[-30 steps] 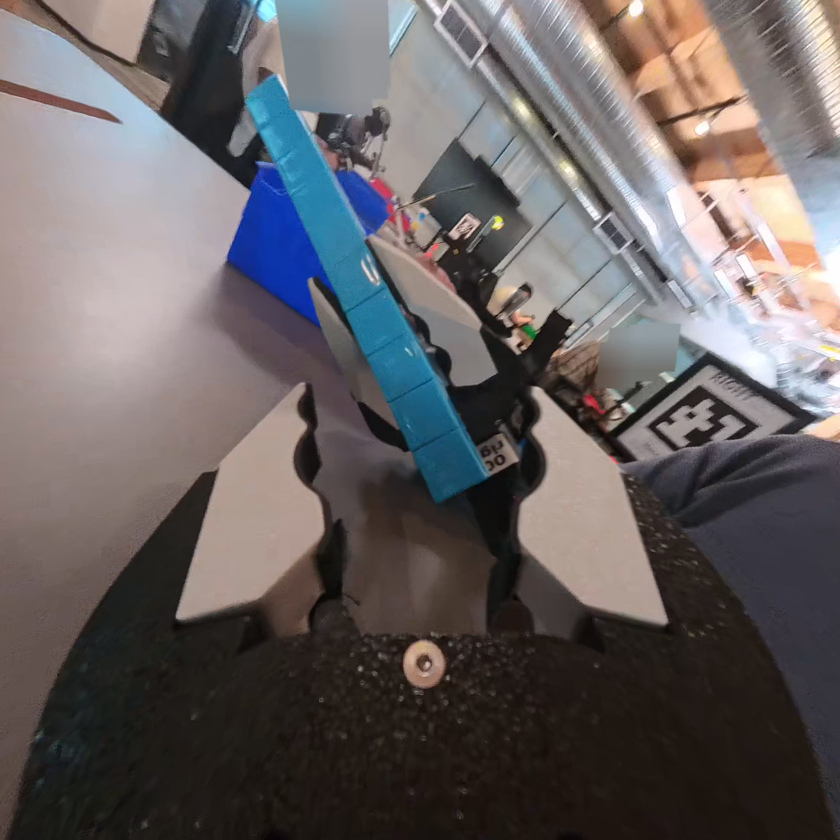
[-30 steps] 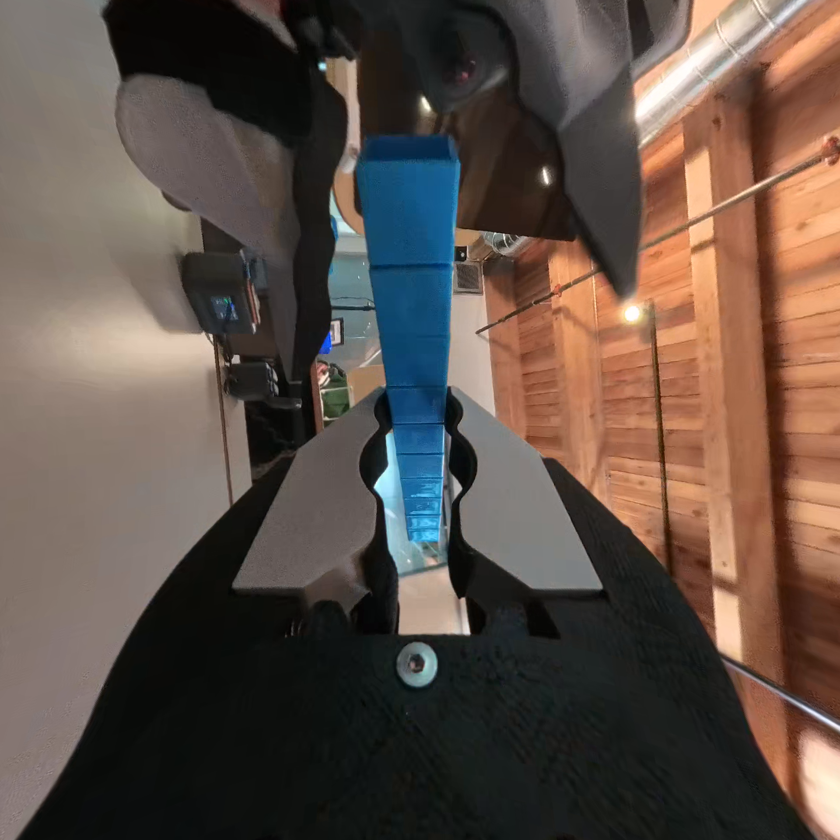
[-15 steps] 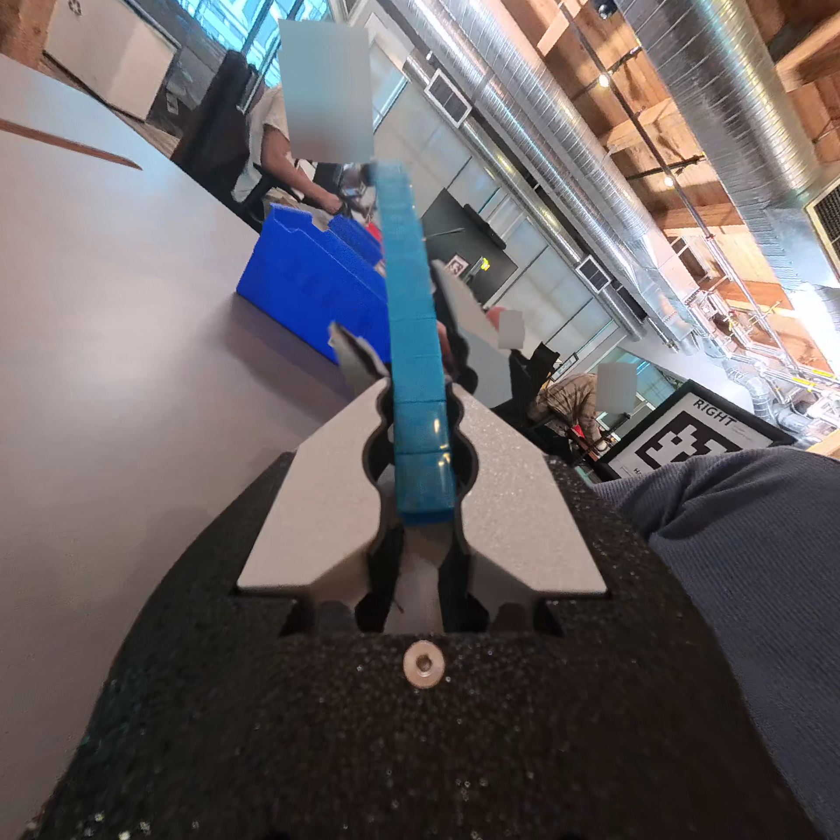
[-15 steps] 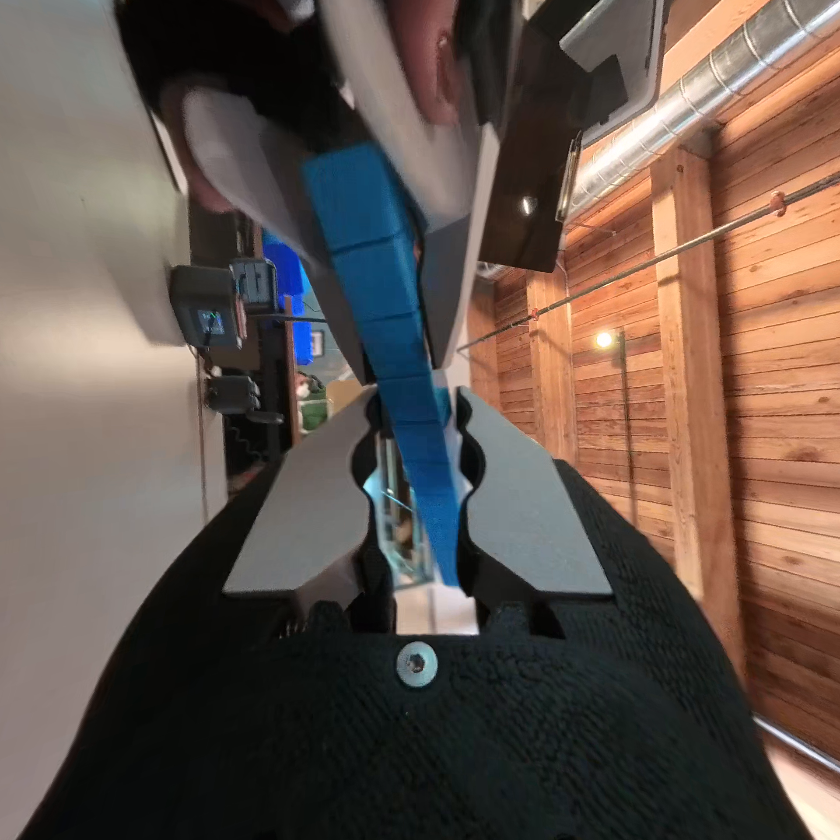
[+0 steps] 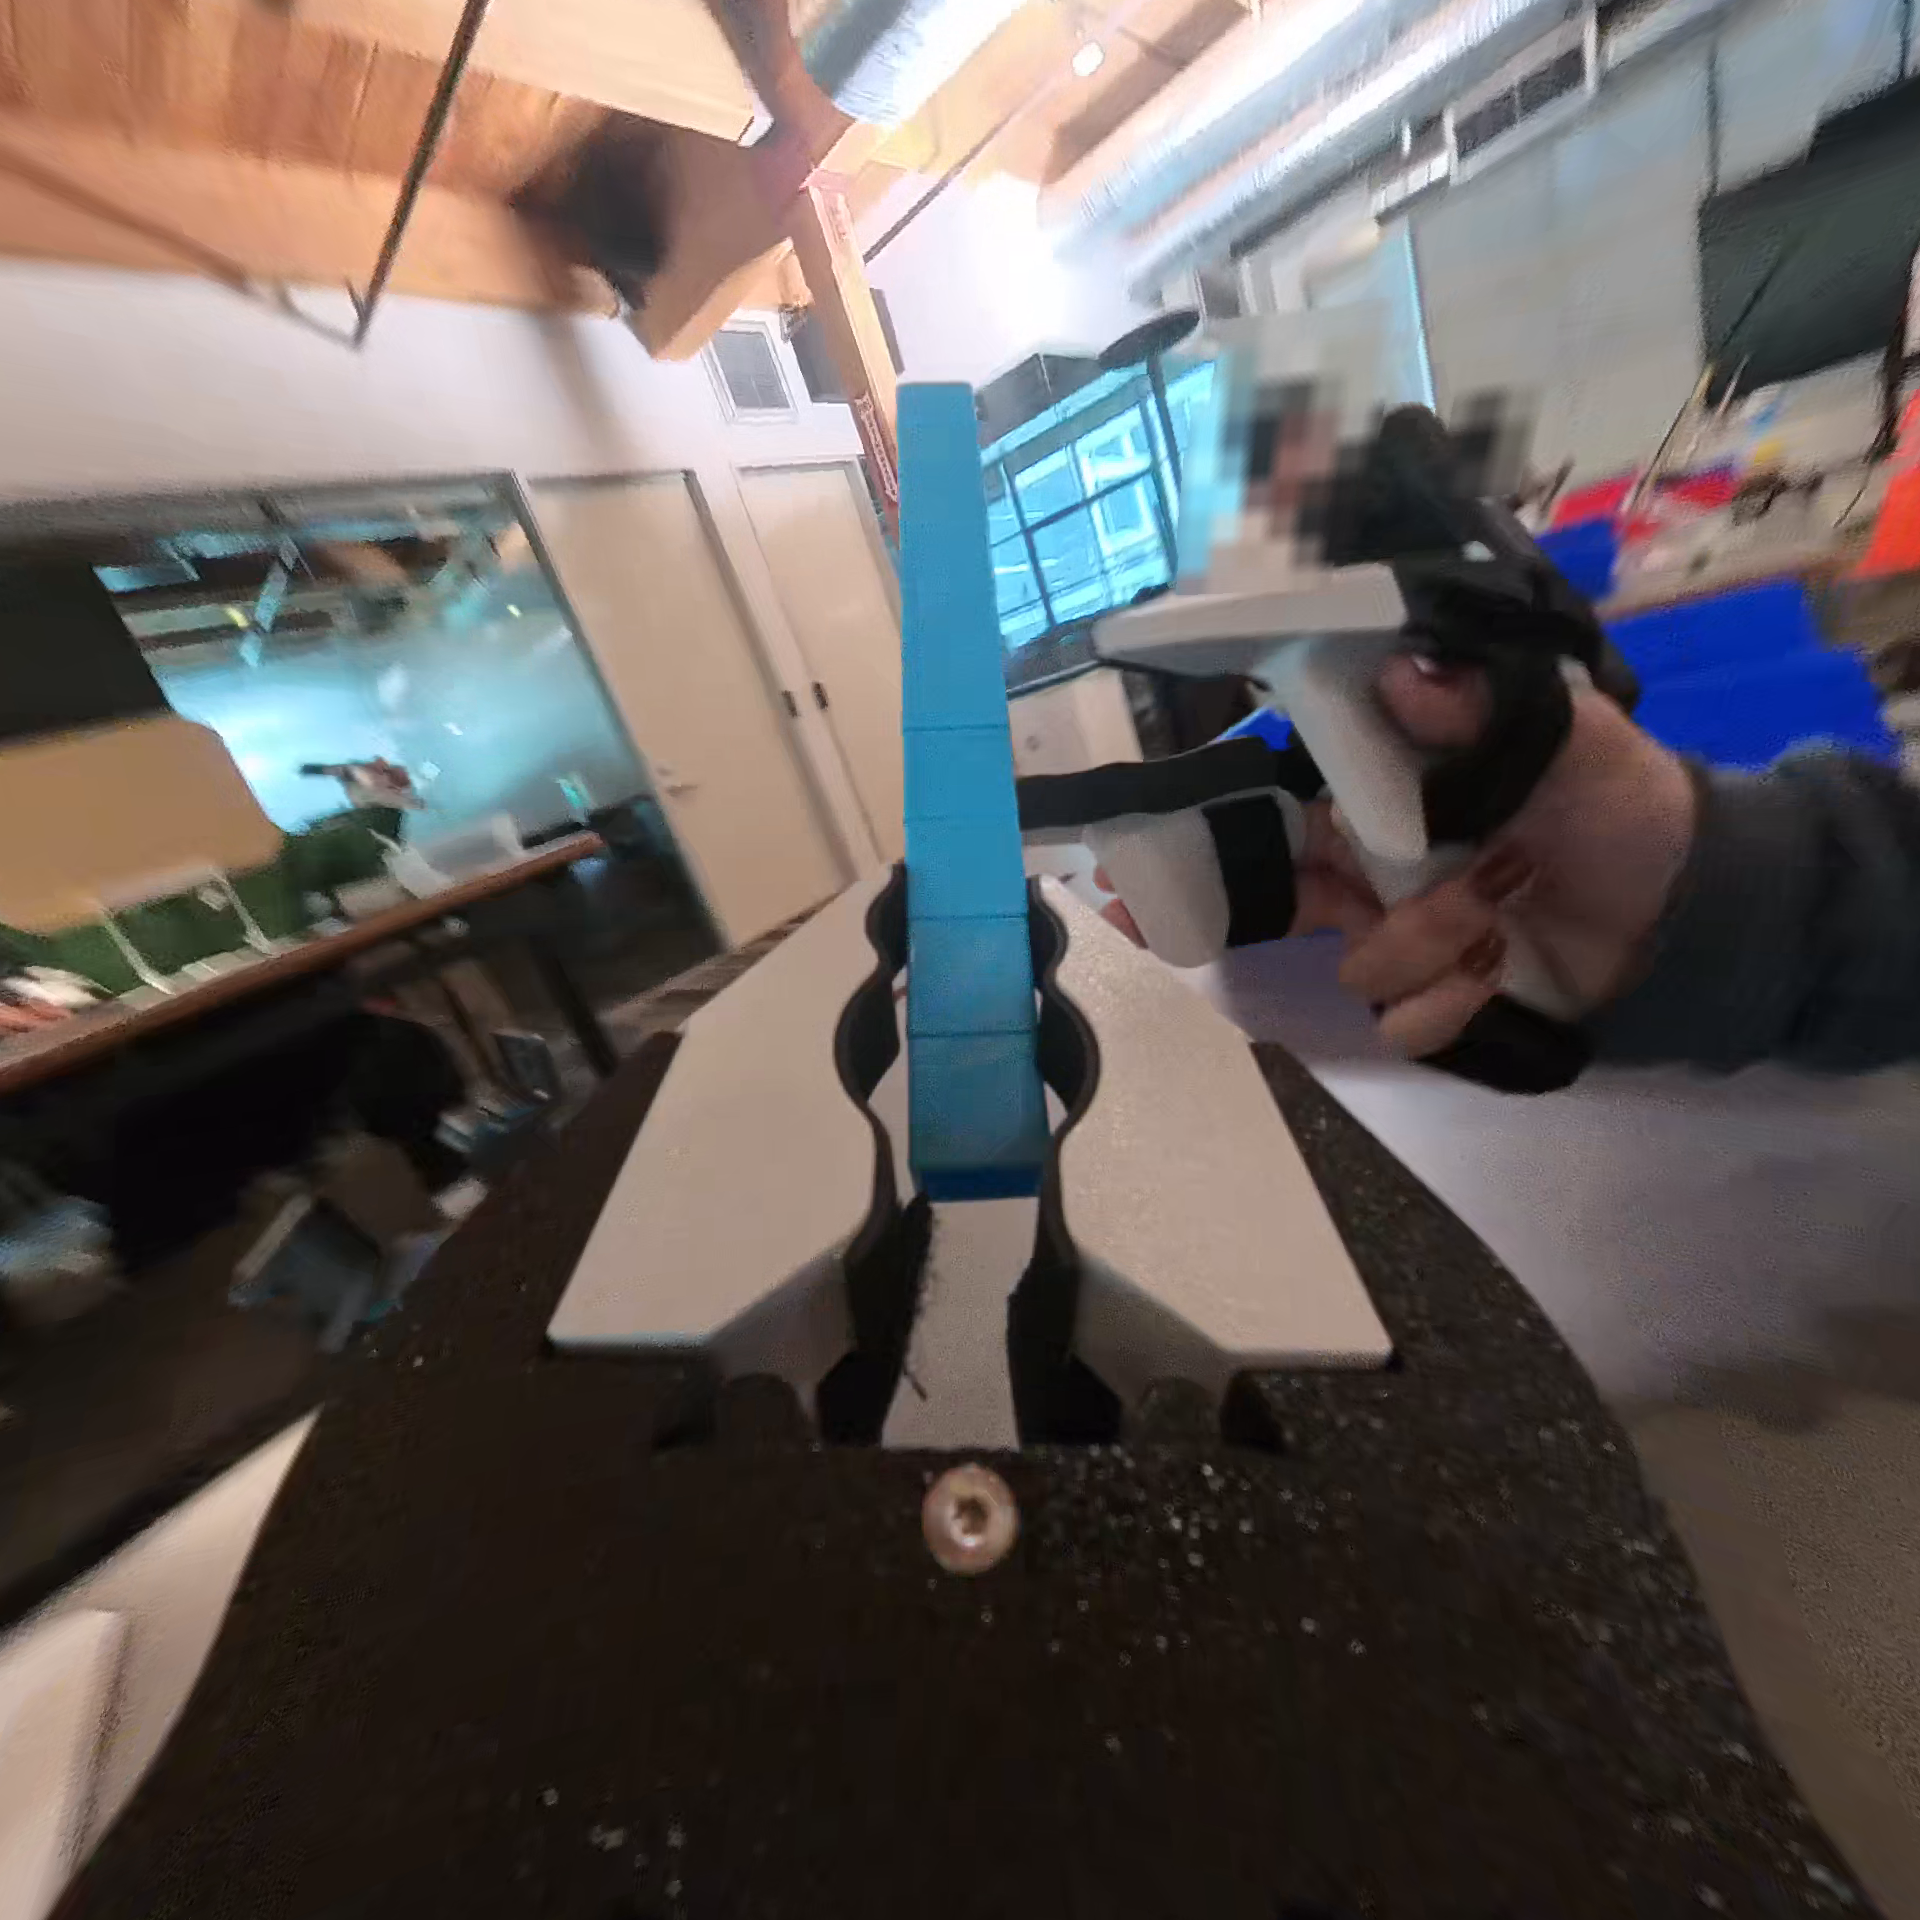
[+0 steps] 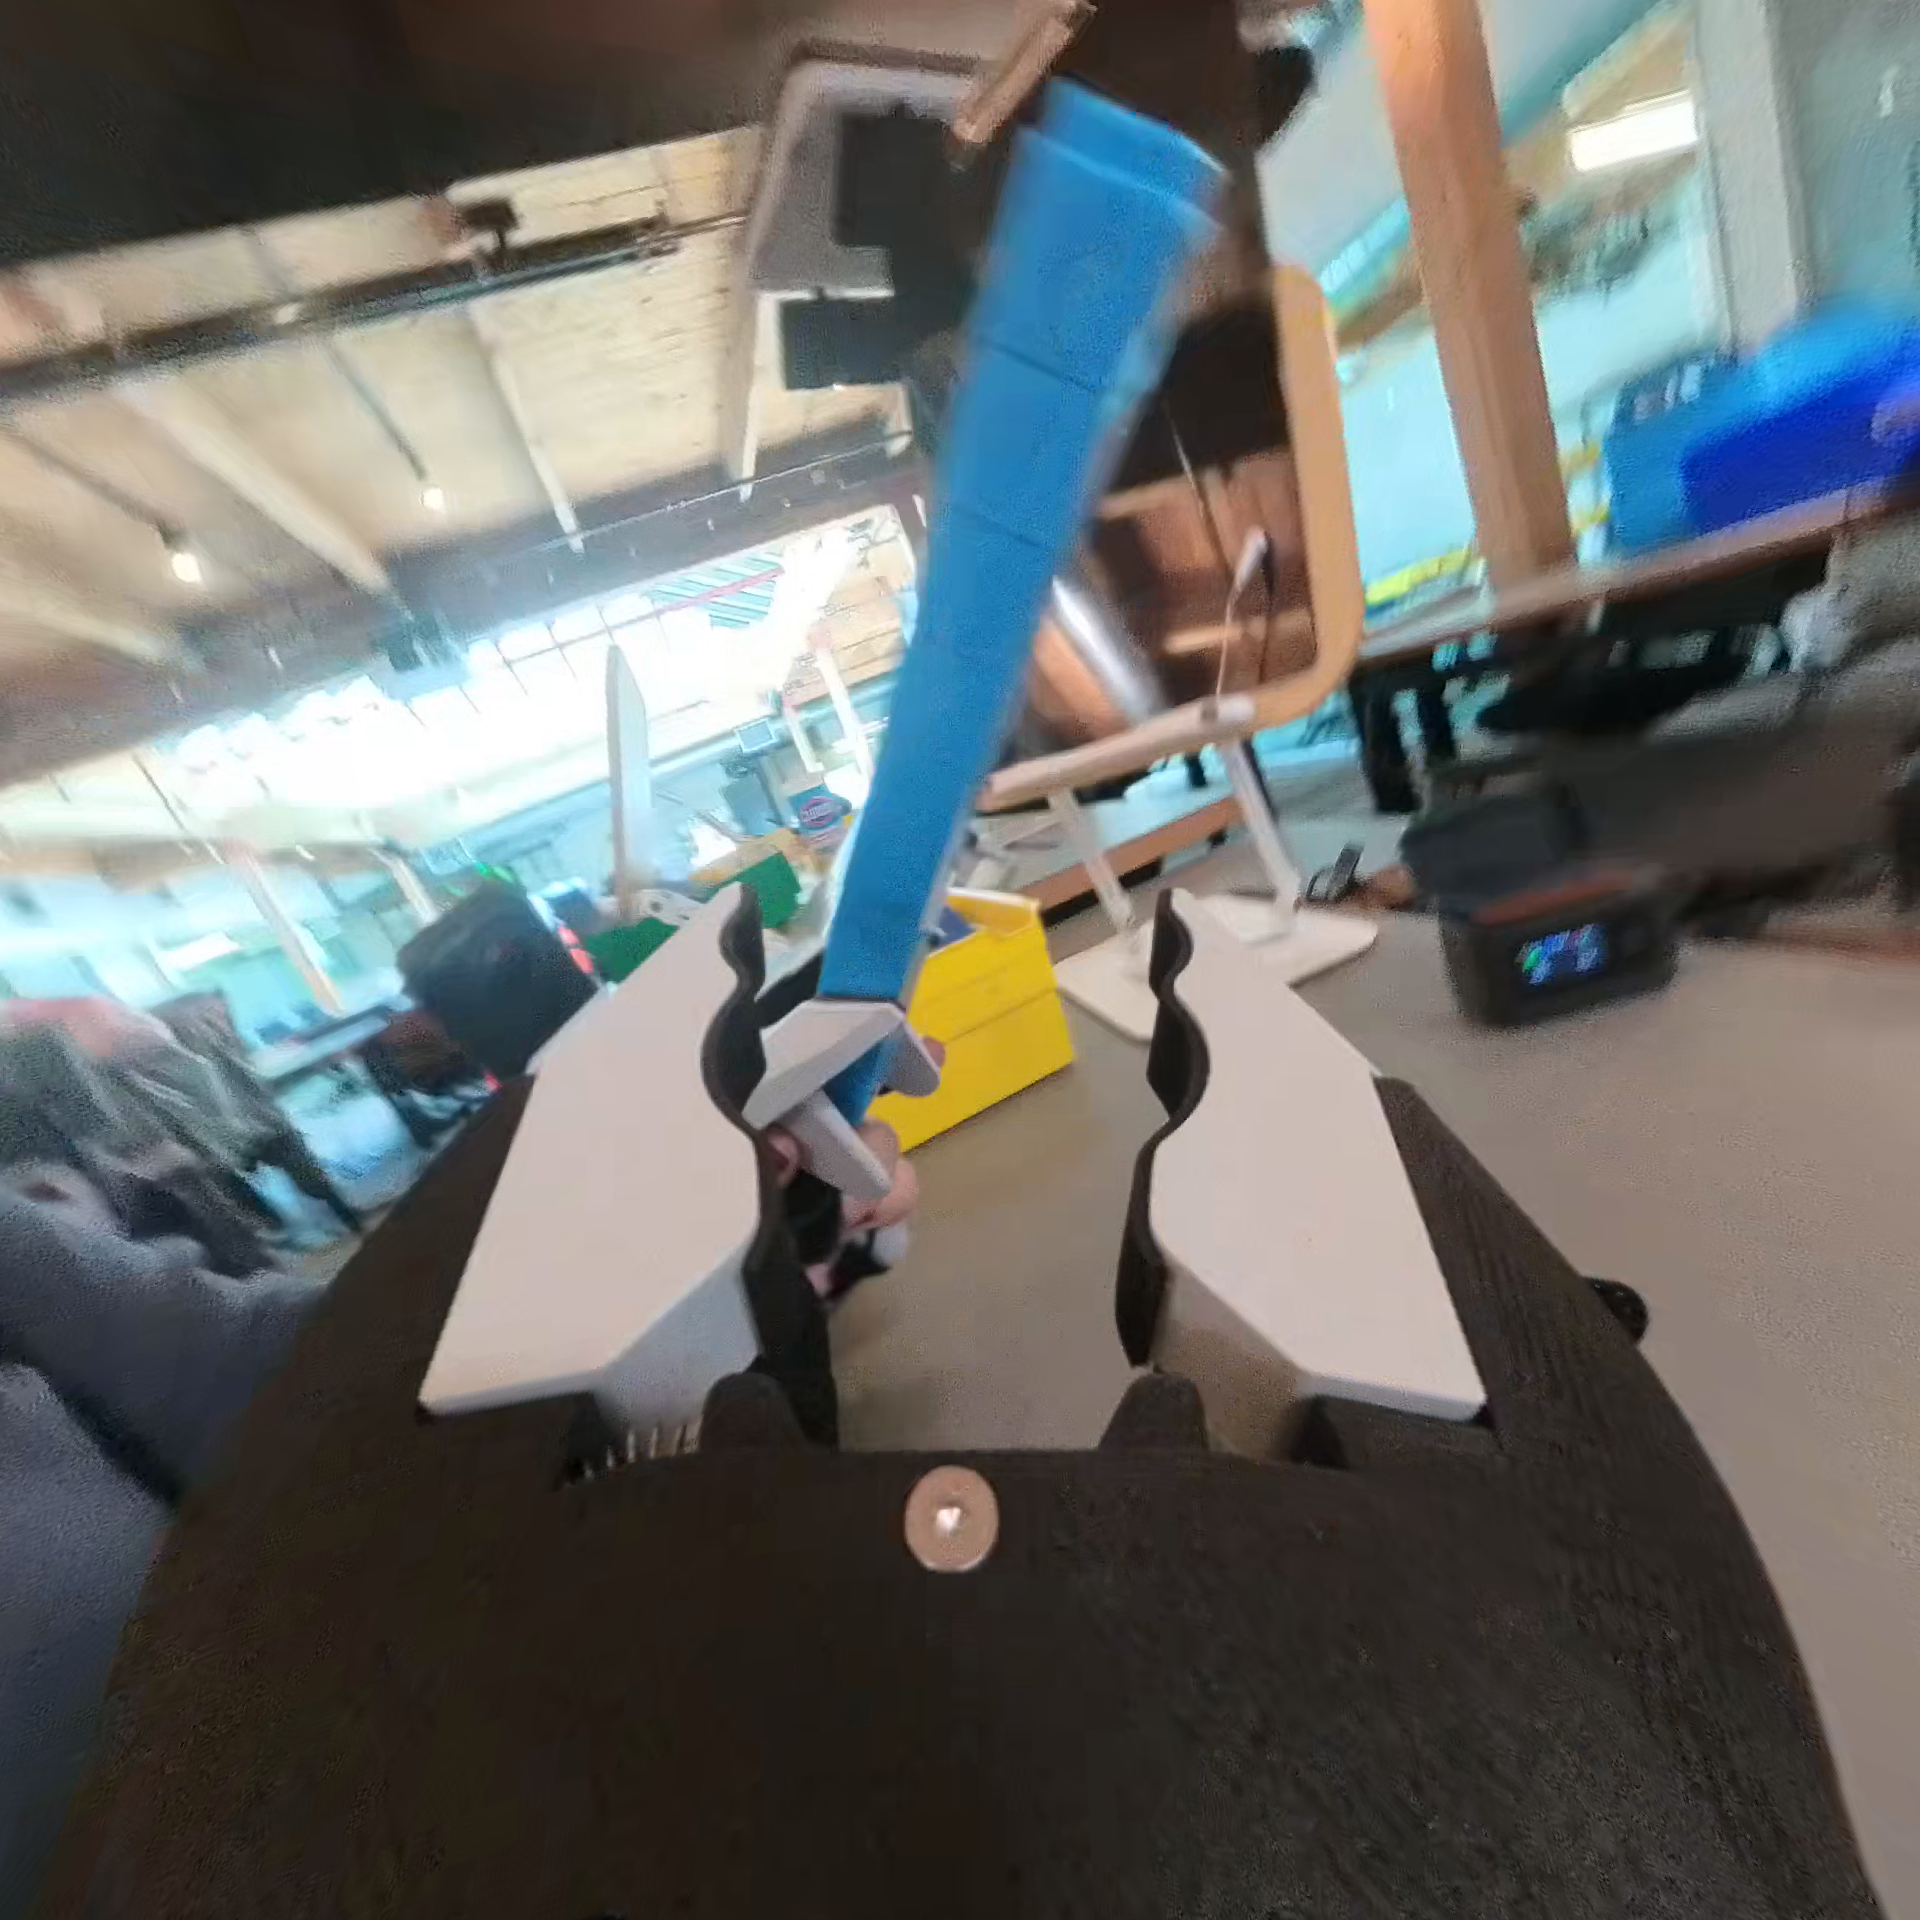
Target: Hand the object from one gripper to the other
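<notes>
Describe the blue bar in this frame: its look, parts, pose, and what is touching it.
The blue bar is a long, slim, matte stick, plastic by its look, with cross seams dividing it into block-like segments. Its lower end sits clamped between the left tool's grey fingers, and the rest rises free, roughly upright, into the air. In the right wrist view it leans across beyond the right tool, whose jaws stand open and clear of it. Nothing else touches it.
</notes>
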`<state>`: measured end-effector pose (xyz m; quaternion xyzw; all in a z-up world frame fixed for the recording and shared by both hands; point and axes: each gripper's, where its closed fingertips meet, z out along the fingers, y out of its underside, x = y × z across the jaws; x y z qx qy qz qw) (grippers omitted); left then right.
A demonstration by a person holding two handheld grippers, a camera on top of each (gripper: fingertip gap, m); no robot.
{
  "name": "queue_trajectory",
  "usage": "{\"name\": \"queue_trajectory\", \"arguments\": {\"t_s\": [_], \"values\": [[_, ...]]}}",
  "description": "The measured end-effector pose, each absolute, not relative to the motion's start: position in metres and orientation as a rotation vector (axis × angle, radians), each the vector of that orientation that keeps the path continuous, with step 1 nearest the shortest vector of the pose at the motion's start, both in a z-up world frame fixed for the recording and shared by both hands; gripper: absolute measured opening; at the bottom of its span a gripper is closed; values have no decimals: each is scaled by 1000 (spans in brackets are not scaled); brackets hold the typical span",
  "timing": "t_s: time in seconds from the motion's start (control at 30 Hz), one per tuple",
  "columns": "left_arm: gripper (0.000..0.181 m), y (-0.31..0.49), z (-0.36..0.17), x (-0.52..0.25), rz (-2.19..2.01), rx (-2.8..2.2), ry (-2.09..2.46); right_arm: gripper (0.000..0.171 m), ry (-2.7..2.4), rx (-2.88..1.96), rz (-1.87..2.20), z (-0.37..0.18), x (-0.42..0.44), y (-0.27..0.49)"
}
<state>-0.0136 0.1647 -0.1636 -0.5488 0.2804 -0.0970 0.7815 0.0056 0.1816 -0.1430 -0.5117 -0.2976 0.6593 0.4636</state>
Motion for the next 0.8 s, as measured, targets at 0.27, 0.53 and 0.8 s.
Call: {"name": "queue_trajectory", "arguments": {"t_s": [0.27, 0.53, 0.8], "values": [[21, 155, -168, 4, -4, -1068, 720, 20, -619, -1282, 1898, -145, 6, 179], [113, 167, -175, 4, -398, -1293, 601, 20, -691, -1186, 837, -146, 40, 227], [108, 156, -163, 11, -368, -1275, 626, 20, -949, -668, -443, -142, 37, 213]]}}
